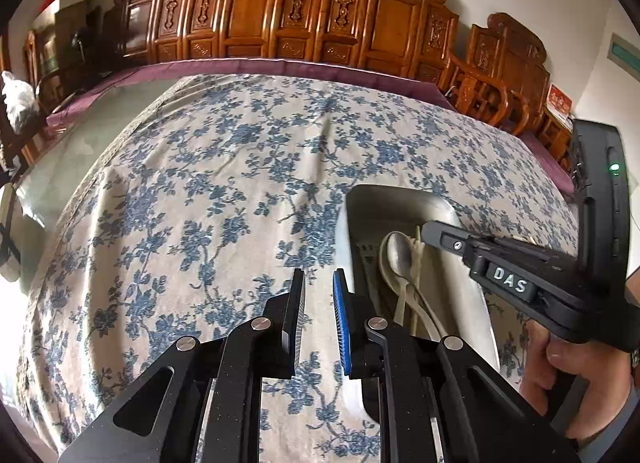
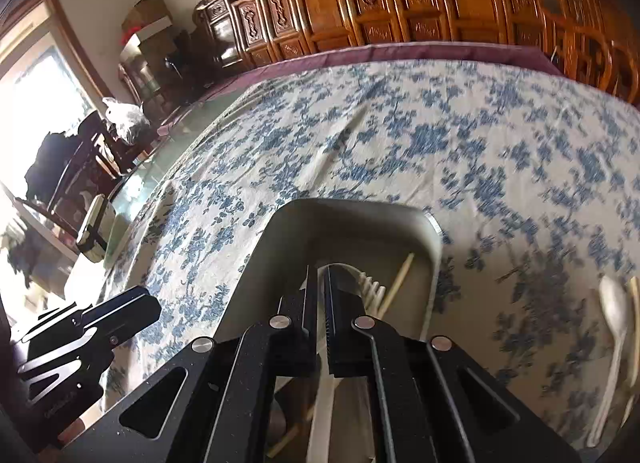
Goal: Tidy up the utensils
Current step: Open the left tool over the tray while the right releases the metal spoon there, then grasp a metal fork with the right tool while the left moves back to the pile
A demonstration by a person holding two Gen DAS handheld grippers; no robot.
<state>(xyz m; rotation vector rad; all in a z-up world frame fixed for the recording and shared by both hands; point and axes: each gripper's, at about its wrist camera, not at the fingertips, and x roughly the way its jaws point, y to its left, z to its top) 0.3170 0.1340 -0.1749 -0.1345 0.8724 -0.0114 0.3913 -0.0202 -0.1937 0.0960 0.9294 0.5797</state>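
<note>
Floral tablecloth carries my metal tray. Right gripper, lettered "DAS", sits clenched over the tray; left gripper is nearly closed, holding nothing.

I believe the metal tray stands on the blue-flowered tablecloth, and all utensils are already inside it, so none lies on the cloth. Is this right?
Not entirely. The metal tray does stand on the blue-flowered tablecloth, but not all utensils are inside it. The right wrist view shows a white spoon lying on the cloth, to the right of the tray.
</note>
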